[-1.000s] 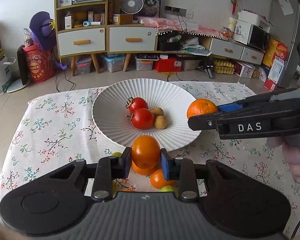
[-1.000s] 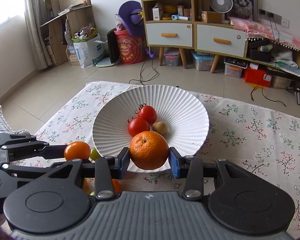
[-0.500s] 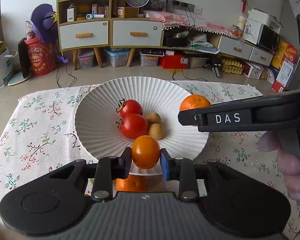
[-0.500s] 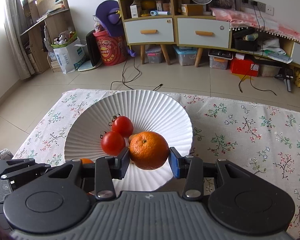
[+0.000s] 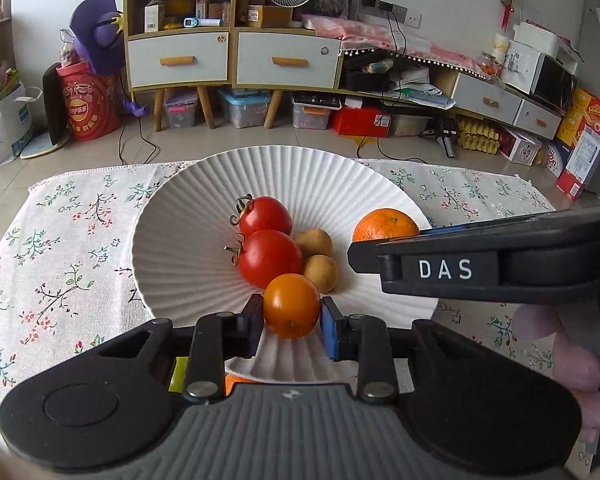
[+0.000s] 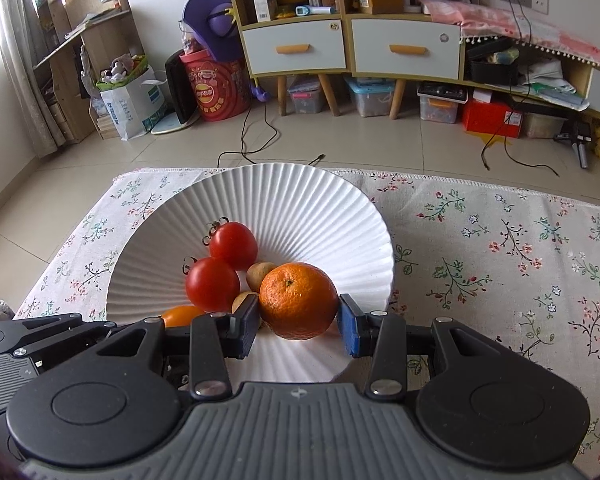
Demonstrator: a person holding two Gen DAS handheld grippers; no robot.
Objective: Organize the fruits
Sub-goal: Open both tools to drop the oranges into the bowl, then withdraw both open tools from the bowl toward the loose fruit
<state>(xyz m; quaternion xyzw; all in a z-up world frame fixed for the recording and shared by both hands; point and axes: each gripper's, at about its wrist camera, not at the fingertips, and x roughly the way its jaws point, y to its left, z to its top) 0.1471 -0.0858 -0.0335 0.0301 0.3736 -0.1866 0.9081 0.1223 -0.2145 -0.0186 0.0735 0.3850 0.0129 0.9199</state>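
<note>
L claw [image 5: 291, 322] tilted down, gripping orange tomato [image 5: 291, 306]

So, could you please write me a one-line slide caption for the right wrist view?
Right gripper holds a round orange mandarin over a ribbed white plate containing two red tomatoes.

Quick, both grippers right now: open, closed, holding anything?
Left gripper: closed on a small smooth orange tomato, above the ribbed white plate.
Right gripper: closed on a round dimpled mandarin orange, over the same plate.
</note>
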